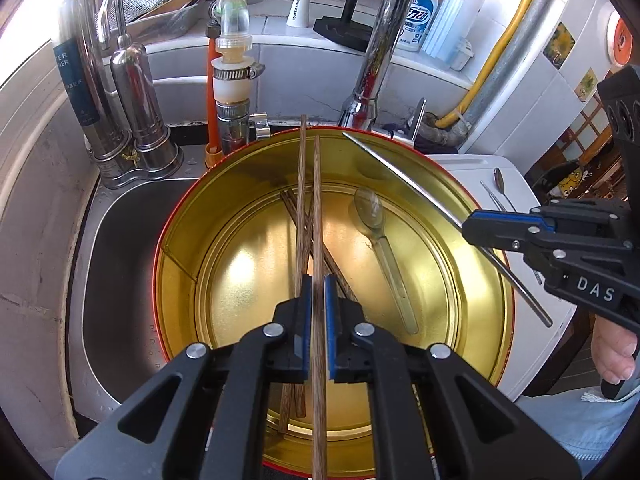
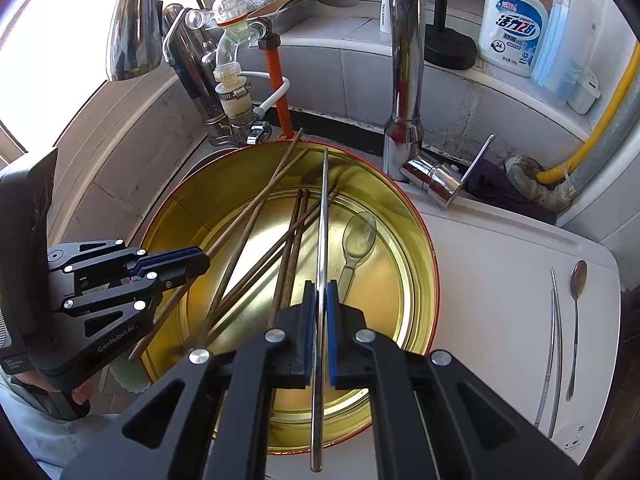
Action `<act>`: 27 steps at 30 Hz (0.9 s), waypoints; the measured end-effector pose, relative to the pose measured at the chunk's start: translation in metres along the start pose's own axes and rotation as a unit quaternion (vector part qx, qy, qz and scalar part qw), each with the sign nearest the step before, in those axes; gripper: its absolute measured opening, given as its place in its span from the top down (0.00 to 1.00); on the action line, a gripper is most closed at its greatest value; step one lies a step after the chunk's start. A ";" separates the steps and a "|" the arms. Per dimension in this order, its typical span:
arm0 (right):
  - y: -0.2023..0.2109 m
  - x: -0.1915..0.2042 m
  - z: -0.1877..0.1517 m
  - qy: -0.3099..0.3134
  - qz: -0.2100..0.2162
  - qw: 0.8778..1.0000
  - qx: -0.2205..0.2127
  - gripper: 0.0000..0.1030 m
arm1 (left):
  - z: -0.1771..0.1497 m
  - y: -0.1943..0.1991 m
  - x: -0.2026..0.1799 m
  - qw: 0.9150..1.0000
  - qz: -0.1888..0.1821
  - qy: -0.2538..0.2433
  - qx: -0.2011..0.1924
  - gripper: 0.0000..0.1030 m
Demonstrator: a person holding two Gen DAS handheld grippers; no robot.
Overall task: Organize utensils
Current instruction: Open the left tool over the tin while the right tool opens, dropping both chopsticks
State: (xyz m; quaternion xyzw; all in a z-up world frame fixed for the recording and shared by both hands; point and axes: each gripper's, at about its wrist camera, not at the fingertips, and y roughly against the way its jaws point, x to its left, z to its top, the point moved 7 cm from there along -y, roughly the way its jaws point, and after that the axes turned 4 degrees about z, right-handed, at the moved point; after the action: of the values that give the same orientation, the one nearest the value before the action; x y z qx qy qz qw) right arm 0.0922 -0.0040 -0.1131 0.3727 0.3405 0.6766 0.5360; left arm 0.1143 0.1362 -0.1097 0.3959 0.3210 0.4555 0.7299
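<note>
A round gold tin [image 1: 188,240] [image 2: 416,240] with a red rim sits over the sink. Inside lie several wooden chopsticks [image 2: 292,236] and a clear plastic spoon [image 1: 380,232] [image 2: 358,240]. My left gripper [image 1: 319,280] [image 2: 206,258] is shut on a pair of wooden chopsticks [image 1: 310,184] [image 2: 256,208], held above the tin. My right gripper [image 2: 320,286] [image 1: 470,226] is shut on a metal chopstick [image 2: 323,216] [image 1: 404,176], also above the tin.
A metal spoon [image 2: 576,312] and metal chopsticks [image 2: 554,344] lie on the white board [image 2: 480,280] at the right. The steel sink [image 1: 116,248] is at the left. Tall faucet [image 2: 404,60], water filter fittings [image 1: 234,64] and soap bottles [image 2: 512,28] stand behind.
</note>
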 end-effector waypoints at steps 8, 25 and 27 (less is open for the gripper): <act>0.015 -0.016 0.000 -0.035 -0.021 0.999 -0.031 0.38 | -0.002 0.017 0.014 0.999 0.042 0.001 -0.035 0.29; 0.024 -0.015 -0.019 -0.041 -0.018 0.998 -0.034 0.32 | -0.020 0.019 0.006 0.999 0.042 0.001 -0.020 0.29; 0.026 -0.016 -0.020 -0.041 -0.018 0.998 -0.036 0.31 | -0.022 0.020 0.004 0.999 0.042 -0.001 -0.019 0.29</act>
State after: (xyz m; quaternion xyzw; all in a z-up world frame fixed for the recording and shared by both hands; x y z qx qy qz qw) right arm 0.0648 -0.0254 -0.1032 0.3745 0.3003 0.6625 0.5750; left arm 0.0898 0.1512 -0.1034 0.3950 0.2949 0.4916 0.7179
